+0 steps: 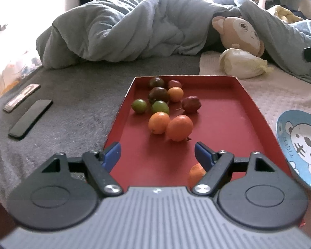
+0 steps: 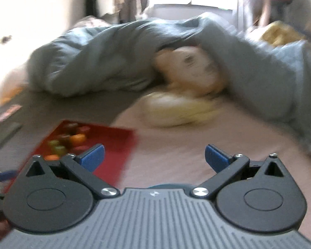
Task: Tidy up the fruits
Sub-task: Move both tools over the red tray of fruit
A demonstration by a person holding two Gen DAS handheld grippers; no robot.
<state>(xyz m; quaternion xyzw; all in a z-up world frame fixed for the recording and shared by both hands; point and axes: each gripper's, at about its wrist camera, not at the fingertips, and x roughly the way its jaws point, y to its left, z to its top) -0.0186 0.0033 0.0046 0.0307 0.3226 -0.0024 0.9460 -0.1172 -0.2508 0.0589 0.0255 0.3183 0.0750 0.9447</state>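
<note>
The left gripper (image 1: pixel 157 151) is hovering over the near end of a shallow red tray (image 1: pixel 228 124) lying on the bed (image 1: pixel 72 103), its jaws spread wide and holding nothing. The fruits are sitting loose inside the tray, bunched toward its far left part: two oranges (image 1: pixel 179 127) touching each other nearest the jaws, two small green fruits (image 1: pixel 160 107) just behind them, a dark red fruit (image 1: pixel 191 103) to their right, and a few more dark and orange ones at the back. One more orange fruit (image 1: pixel 196 173) is peeking out beside the right finger, partly hidden by it.

These are small, round, smooth-skinned pieces, probably light and fairly firm, so they are likely to roll on the slick tray floor if nudged from one side. The best hold looks to be across the widest middle of one fruit, jaws closing evenly from both sides and only gently, since the softer dark ones could bruise. The front oranges are touching, so a finger needs to be slipping into the gap without shoving the neighbour.

A blue plate with a cartoon bear (image 1: pixel 300 145) is lying just right of the tray, a likely place for sorted fruit.

The right gripper (image 2: pixel 154 155) is hanging over the bed to the right of the tray, jaws also spread and empty; that view is blurred.
</note>
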